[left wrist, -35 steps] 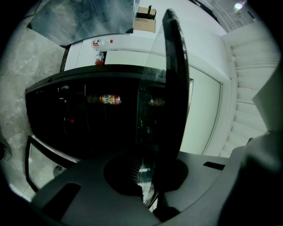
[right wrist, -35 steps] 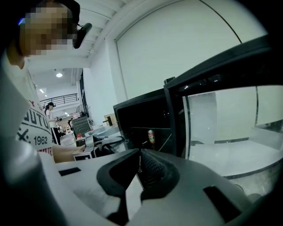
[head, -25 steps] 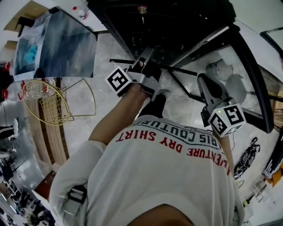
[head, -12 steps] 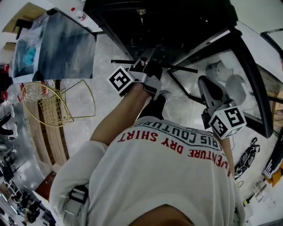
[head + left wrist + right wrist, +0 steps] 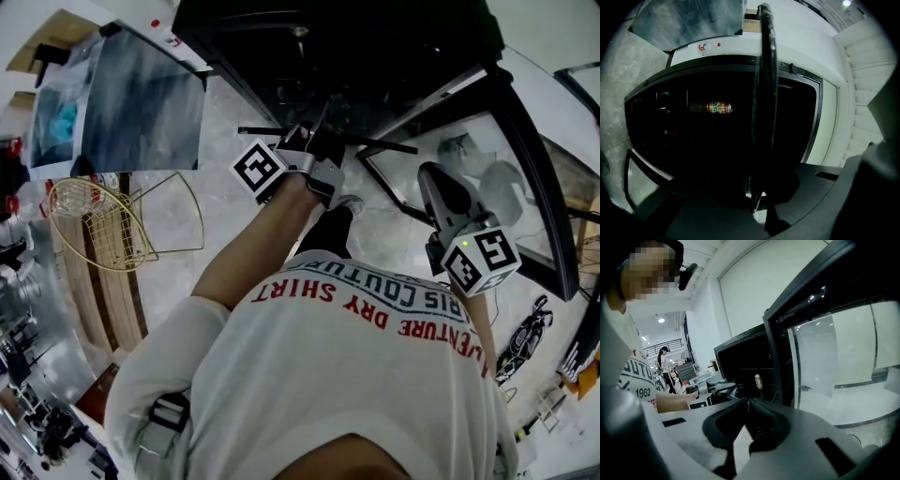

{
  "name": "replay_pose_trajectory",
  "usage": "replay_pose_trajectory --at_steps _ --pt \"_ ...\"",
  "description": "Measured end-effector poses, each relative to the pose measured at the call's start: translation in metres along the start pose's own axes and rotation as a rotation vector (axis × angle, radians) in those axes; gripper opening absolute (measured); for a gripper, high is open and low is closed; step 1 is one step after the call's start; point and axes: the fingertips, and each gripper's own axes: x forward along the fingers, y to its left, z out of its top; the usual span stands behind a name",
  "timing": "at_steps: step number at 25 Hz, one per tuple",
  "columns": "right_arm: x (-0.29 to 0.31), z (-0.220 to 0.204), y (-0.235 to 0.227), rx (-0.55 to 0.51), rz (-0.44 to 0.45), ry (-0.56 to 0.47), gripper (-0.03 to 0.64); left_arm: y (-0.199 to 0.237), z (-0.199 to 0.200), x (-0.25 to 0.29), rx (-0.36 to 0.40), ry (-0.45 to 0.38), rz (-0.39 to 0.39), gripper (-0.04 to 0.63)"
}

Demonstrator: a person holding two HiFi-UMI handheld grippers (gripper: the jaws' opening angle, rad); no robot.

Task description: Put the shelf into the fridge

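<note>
**Shelf held at the mouth of the fridge.** My left tongs (image 5: 307, 142) are clamped on one edge of the thin, dark-rimmed glass shelf (image 5: 765, 84). The left gripper view shows the shelf edge-on, as a narrow dark band rising from the jaws across the opening of the black, open-fronted fridge (image 5: 670, 140). In the head view the shelf lies as a long dark bar just in front of that opening. I cannot tell whether its far edge has crossed the threshold, or whether it is level with any support inside. My right tongs (image 5: 746, 405) are closed together on nothing. They hang near the fridge's black-framed glass door (image 5: 843, 357), which stands open on the right.

**Hazards, as I judge them.**
- **(a) Grip.** The shelf is carried by one edge only, so its weight acts away from the jaws. It may pivot or slide out of the grip, and glass dropped on the pale stone floor (image 5: 389, 234) would likely break.
- **(b) Angle.** If it is pushed in at a slant, a corner may strike the cabinet frame or the door. It may also jam between the side walls instead of seating.
- **(c) Contents.** A small red-and-yellow drink can (image 5: 718, 108) sits deep inside, and a shelf entered at its height could knock it over.
- **(d) Light.** The interior is very dark, so the support height is easy to misjudge.
</note>
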Motion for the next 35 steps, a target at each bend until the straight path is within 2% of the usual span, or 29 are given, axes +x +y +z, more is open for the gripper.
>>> replay_pose_trajectory --at_steps 16,35 --pt "0.023 0.006 0.011 -0.011 0.044 -0.010 0.026 -0.002 0.010 0.021 -0.004 -0.028 -0.005 0.035" --pt "0.035 0.009 0.018 -0.011 0.057 -0.012 0.026 -0.005 0.023 0.055 -0.018 -0.054 -0.011 0.035"
